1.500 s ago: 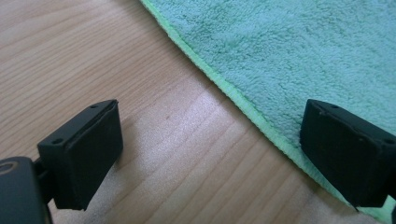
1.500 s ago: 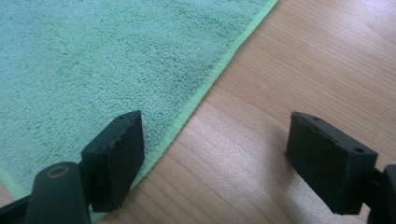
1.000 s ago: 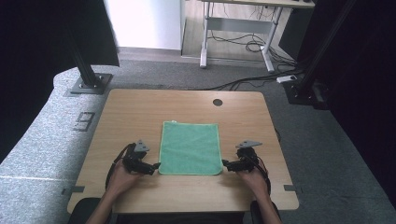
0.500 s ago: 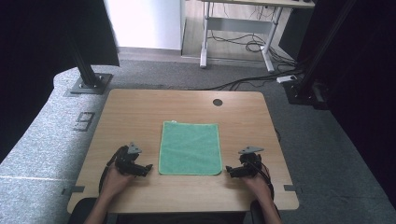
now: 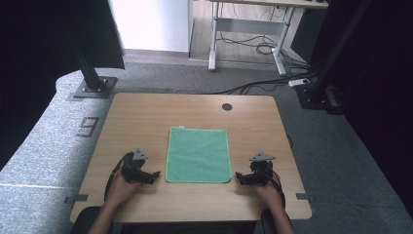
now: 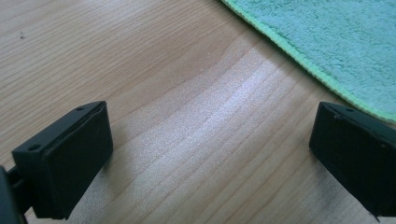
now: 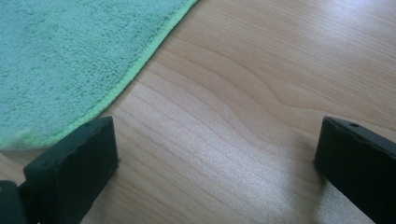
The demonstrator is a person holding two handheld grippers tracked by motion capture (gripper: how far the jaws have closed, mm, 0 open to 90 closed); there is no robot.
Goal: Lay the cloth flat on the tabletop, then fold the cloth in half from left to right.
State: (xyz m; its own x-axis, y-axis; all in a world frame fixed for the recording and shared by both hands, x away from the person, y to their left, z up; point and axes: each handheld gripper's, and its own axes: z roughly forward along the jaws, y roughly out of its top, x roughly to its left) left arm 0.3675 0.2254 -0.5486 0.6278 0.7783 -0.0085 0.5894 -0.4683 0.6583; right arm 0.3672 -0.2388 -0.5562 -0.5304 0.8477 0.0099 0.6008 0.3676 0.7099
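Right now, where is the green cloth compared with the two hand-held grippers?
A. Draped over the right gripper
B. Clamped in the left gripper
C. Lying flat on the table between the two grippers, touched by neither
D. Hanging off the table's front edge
C: in the high view the green cloth lies flat on the table, with the left gripper and the right gripper on either side, jaws wide open over bare wood.

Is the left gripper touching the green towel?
Apart. In the left gripper view, bare wooden table lies between the open left gripper and the green towel; its edge passes just beyond the right-hand jaw.
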